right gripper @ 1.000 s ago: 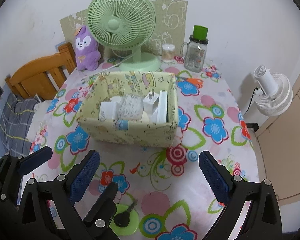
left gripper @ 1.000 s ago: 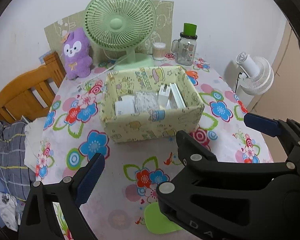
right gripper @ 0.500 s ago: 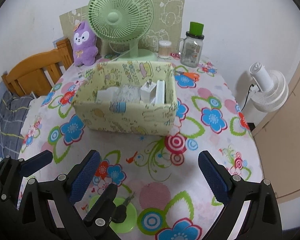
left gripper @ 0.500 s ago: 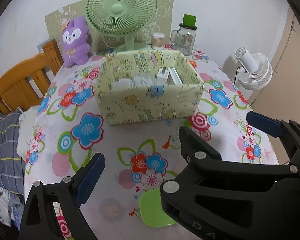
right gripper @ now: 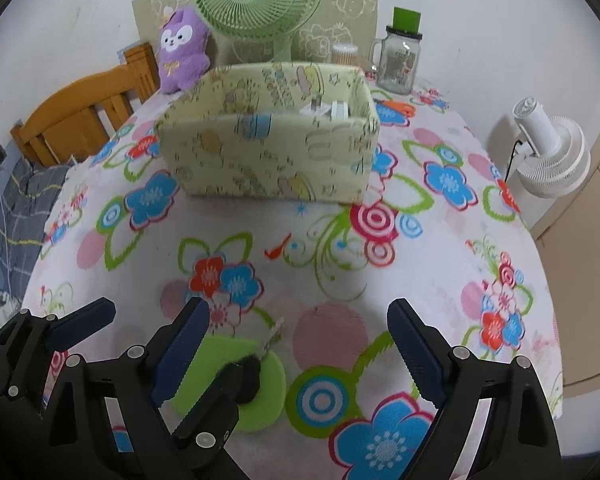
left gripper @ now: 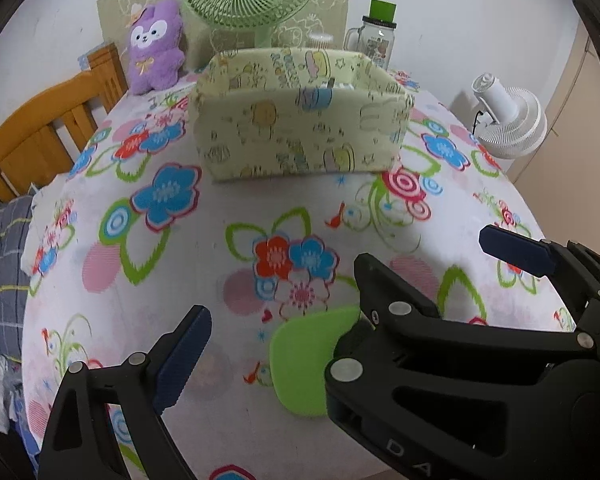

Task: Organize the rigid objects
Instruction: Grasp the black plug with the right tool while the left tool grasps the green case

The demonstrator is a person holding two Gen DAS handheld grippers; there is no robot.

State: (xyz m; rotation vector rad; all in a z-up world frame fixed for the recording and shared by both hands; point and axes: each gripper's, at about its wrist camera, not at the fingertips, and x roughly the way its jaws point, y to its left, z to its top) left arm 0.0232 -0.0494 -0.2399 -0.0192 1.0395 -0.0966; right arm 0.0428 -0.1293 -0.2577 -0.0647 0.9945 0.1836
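Over my flower-print table (right gripper: 440,264), with the yellow-green storage box (right gripper: 268,152) far back, my right gripper (right gripper: 296,354) and left gripper (left gripper: 340,292) hang wide, jaws just closing slightly, above the green coaster (right gripper: 268,376) bearing a black-headed key (right gripper: 250,376).

Both grippers lower toward the worktop

The left hand-held gripper (left gripper: 340,292) and right hand-held gripper (right gripper: 300,344) have sunk closer to the worktop (right gripper: 440,264), jaws just closing slightly with nothing clamped; the green disc (right gripper: 268,376) now looms larger, and the patterned box (right gripper: 268,152) shows less of its inside.
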